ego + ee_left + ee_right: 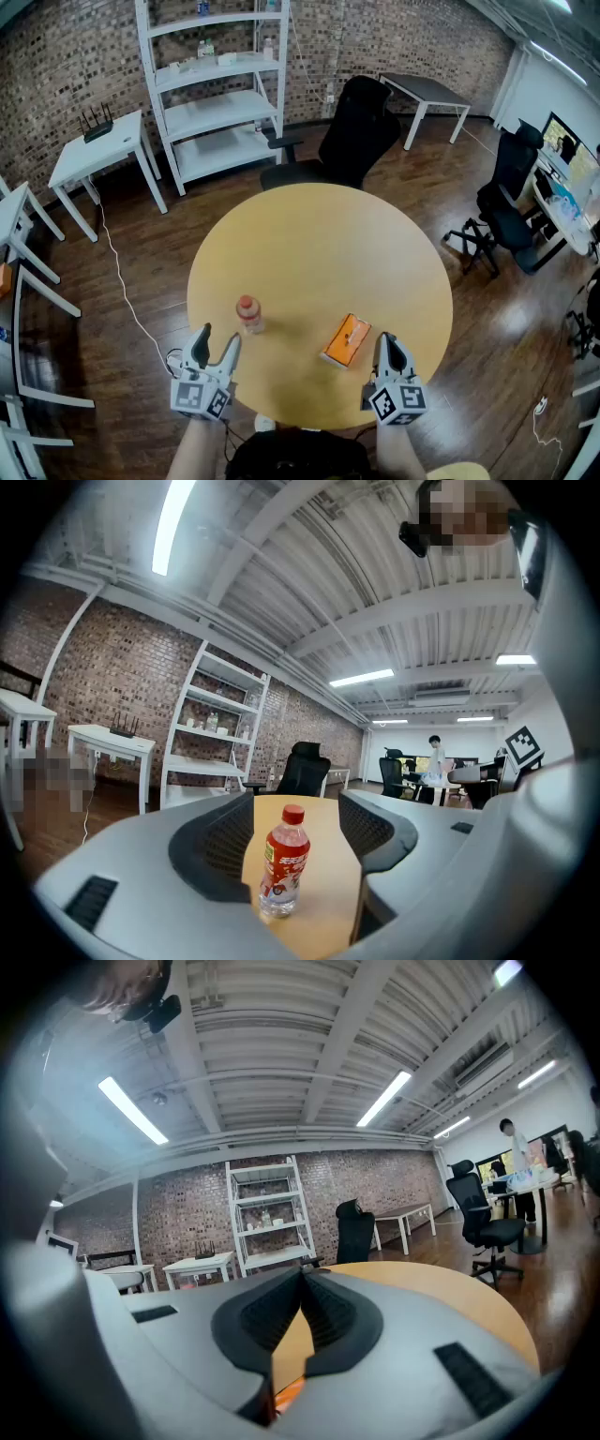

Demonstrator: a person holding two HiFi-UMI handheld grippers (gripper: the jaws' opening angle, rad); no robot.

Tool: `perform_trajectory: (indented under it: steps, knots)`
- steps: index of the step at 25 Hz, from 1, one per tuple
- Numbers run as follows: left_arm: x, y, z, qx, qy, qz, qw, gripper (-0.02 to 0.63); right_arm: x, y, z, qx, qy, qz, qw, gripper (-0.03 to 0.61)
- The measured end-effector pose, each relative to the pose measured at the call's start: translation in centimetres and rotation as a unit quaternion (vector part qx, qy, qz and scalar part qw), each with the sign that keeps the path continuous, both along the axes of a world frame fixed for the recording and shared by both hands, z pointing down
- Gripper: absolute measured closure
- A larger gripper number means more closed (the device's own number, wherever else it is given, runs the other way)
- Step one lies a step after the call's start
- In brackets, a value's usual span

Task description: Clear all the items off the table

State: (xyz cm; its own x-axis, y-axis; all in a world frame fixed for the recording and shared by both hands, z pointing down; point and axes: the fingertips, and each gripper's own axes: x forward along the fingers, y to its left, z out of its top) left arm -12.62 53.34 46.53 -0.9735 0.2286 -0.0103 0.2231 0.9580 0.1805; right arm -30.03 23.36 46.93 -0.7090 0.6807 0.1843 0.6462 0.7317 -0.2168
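Right hand-held gripper (302, 1274): jaw tips meeting, nothing gripped. In gap below tips: tan table (450, 1297), sliver of orange object (286, 1393). Beyond: white shelf unit (267, 1213) against brick wall (178, 1204), black office chair (354, 1232), person (514, 1147) standing far right.

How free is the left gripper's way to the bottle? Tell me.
Likely yes: the left gripper has its jaws apart, the upright bottle stands lined up just ahead of them, and nothing lies between.
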Motion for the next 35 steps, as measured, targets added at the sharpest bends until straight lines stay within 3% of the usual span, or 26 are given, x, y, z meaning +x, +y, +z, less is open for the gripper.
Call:
perform_trajectory:
  steps: [3,8,11,14,26,28,30,35]
  knots:
    - [-3.0,0.8,1.4,-0.008,0.013,0.016,0.9998,0.272,-0.6,1.3,0.9,0.001,0.004,-0.009,1.000,0.574]
    - [-6.5,1.9,4.0,-0.023,0.038,0.027,0.9986,0.272,-1.0,3.0,2.9,0.017,0.015,-0.019,1.000,0.574]
    - [-8.0,2.3,6.2,-0.011,0.052,0.031,0.9981,0.263,-1.0,2.8,4.6,0.014,0.037,-0.010,0.999,0.574]
    - [-9.8,2.3,8.6,0.011,0.067,0.046,0.9966,0.184,-1.0,2.5,6.4,-0.005,0.071,0.008,0.997,0.574]
    - [-13.3,1.6,12.7,0.016,0.082,0.031,0.9960,0.184,-0.9,2.3,9.9,0.017,0.100,0.009,0.995,0.574]
    - [-13.6,1.5,12.6,0.007,0.077,0.025,0.9967,0.208,-1.0,2.1,10.2,0.020,0.099,0.008,0.995,0.574]
    - [-13.8,1.6,12.2,0.005,0.075,0.028,0.9968,0.293,-1.2,1.9,10.0,0.019,0.096,0.010,0.995,0.574]
    - [-12.2,2.2,11.2,0.020,0.075,0.042,0.9961,0.313,-1.4,2.6,8.7,0.017,0.082,0.013,0.996,0.574]
